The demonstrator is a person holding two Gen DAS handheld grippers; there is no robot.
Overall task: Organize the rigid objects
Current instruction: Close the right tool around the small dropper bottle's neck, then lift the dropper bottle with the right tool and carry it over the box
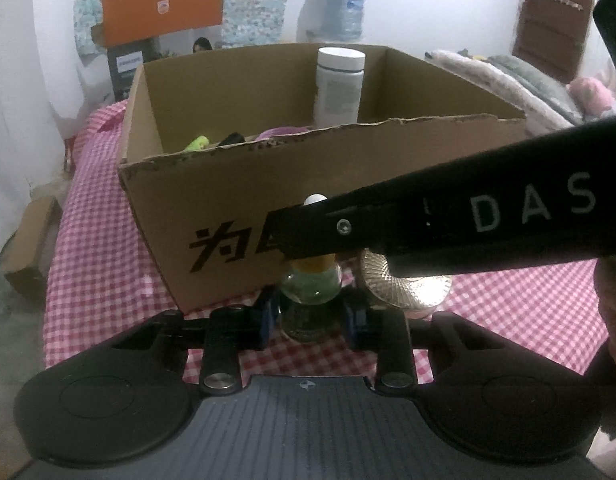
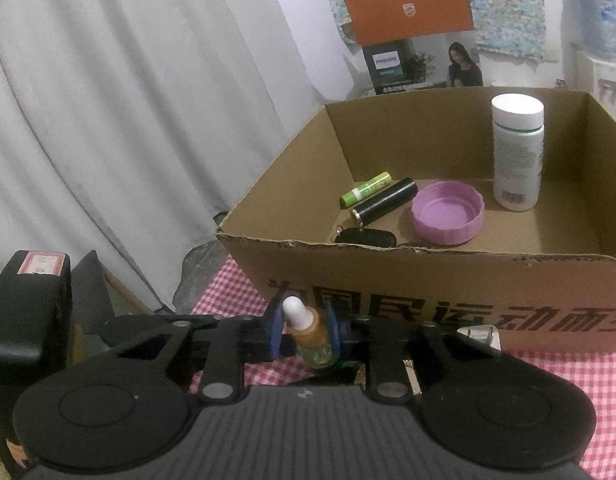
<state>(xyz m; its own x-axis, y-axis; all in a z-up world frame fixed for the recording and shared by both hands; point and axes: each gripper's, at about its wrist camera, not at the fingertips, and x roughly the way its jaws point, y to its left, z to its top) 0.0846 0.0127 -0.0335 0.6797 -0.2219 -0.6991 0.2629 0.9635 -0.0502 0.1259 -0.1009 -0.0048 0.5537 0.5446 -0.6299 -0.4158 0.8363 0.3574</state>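
Note:
A small glass dropper bottle [image 1: 310, 296] with a white bulb and orange collar stands in front of the cardboard box [image 1: 236, 216]. My left gripper [image 1: 311, 316] is shut on its body. My right gripper [image 2: 304, 330] reaches in from the right, its jaws around the dropper bottle's [image 2: 308, 332] neck with a gap on the left side. Its black body crosses the left wrist view. Inside the box [image 2: 427, 280] lie a white bottle [image 2: 517, 152], a purple lid [image 2: 447, 214], a green tube [image 2: 365, 188], a black tube [image 2: 383, 202] and a black key fob [image 2: 365, 236].
A round ribbed metal tin [image 1: 403, 284] sits right of the dropper bottle on the red-checked tablecloth [image 1: 100, 248]. A white curtain [image 2: 128, 120] hangs left. An orange and grey Philips box [image 2: 411, 36] stands behind the cardboard box. Bedding [image 1: 519, 84] lies at the far right.

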